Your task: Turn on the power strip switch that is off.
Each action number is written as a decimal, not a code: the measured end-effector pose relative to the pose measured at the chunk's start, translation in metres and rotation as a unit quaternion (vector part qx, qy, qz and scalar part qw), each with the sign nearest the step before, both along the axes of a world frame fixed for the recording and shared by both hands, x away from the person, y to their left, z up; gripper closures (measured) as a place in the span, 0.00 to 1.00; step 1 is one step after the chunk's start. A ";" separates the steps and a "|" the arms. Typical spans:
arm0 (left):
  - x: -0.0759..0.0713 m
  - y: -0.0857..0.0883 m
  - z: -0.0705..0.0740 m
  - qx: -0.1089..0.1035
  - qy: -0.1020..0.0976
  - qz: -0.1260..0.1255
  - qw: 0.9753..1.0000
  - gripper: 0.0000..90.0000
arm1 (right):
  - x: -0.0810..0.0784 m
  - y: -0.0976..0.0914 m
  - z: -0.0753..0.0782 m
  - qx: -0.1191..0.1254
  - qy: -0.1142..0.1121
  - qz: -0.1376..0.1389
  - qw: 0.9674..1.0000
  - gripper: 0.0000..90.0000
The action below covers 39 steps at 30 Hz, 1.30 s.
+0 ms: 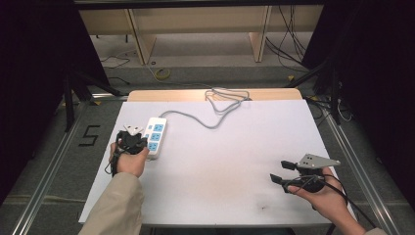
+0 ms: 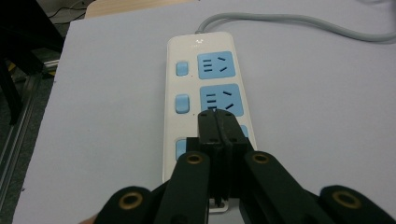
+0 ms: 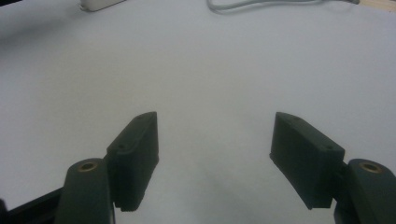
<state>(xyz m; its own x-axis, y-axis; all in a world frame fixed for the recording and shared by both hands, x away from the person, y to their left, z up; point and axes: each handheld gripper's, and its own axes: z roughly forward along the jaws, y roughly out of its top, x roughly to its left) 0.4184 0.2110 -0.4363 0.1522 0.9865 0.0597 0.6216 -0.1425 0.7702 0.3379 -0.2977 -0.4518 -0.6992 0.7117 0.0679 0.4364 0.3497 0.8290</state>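
Note:
A white power strip (image 1: 155,137) with three blue sockets and blue switches lies on the white table top (image 1: 220,166) at the left, and its grey cable (image 1: 195,119) runs toward the far edge. My left gripper (image 1: 142,142) is over the strip's near end. In the left gripper view its jaws (image 2: 217,116) are pressed together with nothing between them, tips at the near edge of the middle socket (image 2: 222,100); whether they touch the strip (image 2: 187,56) I cannot tell. My right gripper (image 1: 282,172) rests at the front right, jaws wide apart (image 3: 215,128) over bare table.
The grey cable coils (image 1: 226,98) at the table's far edge. Metal rails (image 1: 49,166) run along both sides of the table, and a wooden shelf frame (image 1: 142,39) and loose floor cables (image 1: 288,44) lie beyond it. A "5" marker (image 1: 89,135) is on the floor at left.

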 end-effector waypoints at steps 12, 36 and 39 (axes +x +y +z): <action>0.009 0.003 0.001 0.004 -0.001 0.000 1.000 1.00 | 0.000 0.000 0.000 -0.001 0.000 0.000 1.000 0.36; 0.036 0.006 -0.006 -0.008 0.017 0.001 1.000 1.00 | 0.000 -0.001 -0.002 0.002 0.003 -0.001 1.000 0.36; 0.040 0.006 -0.007 -0.010 0.017 0.002 1.000 1.00 | 0.000 -0.001 -0.002 0.002 0.004 -0.001 1.000 0.36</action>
